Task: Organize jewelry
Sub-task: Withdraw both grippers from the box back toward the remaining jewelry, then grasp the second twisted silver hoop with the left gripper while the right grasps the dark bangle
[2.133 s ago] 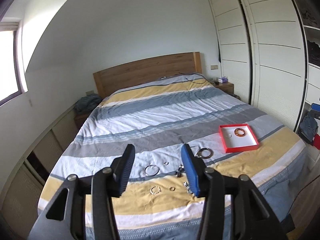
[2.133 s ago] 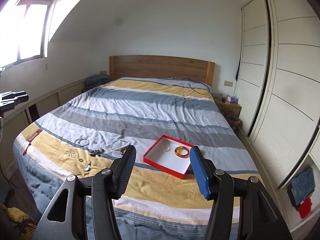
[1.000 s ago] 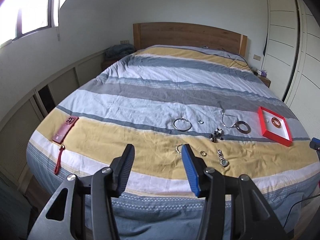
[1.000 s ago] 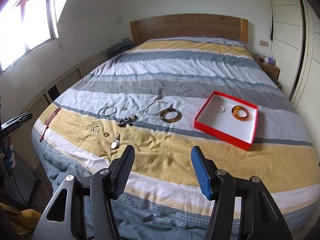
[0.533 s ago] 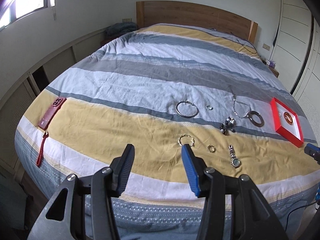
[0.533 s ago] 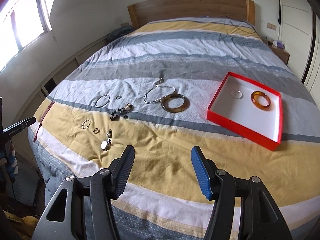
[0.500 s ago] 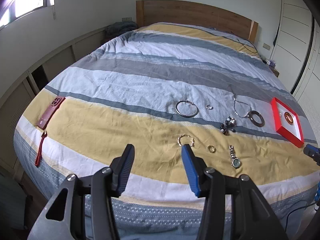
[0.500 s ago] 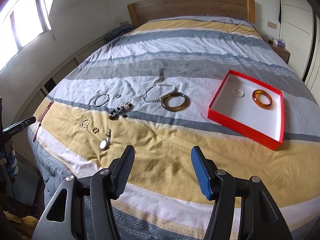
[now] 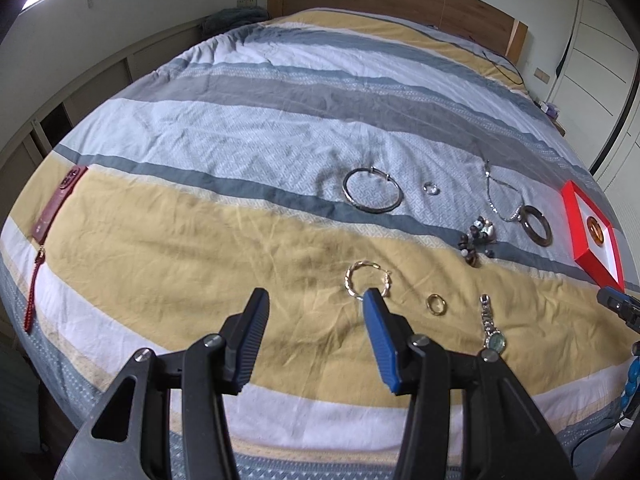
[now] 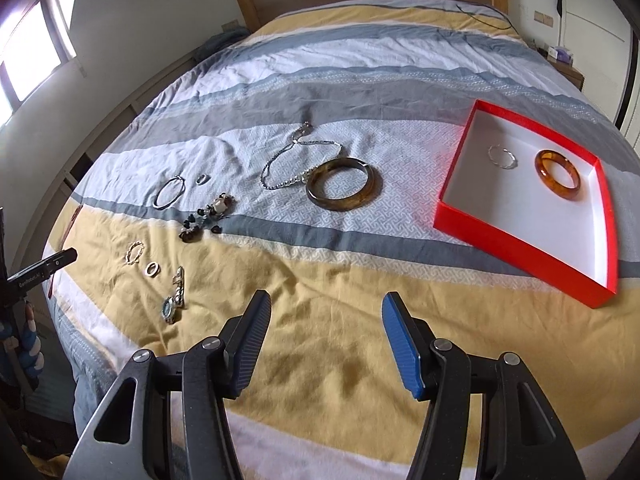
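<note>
Left tool (image 9: 314, 302): held half open and empty above the yellow stripe, just short of the gold hoop (image 9: 367, 278).
Right tool (image 10: 324, 308): half open, nothing gripped.
Red tray (image 10: 520, 240): on the bed, amber bangle (image 10: 557, 175) and thin ring (image 10: 503, 157) already inside.
Loose jewelry: dark bangle (image 10: 343, 184), chain (image 10: 292, 160) and watch (image 10: 174, 298) lie spread apart; nothing blocks access.

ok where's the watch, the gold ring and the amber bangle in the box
watch (image 9: 495, 341), left wrist view, on its face
gold ring (image 9: 435, 303), left wrist view, on its band
amber bangle (image 10: 557, 174), right wrist view, on its rim
</note>
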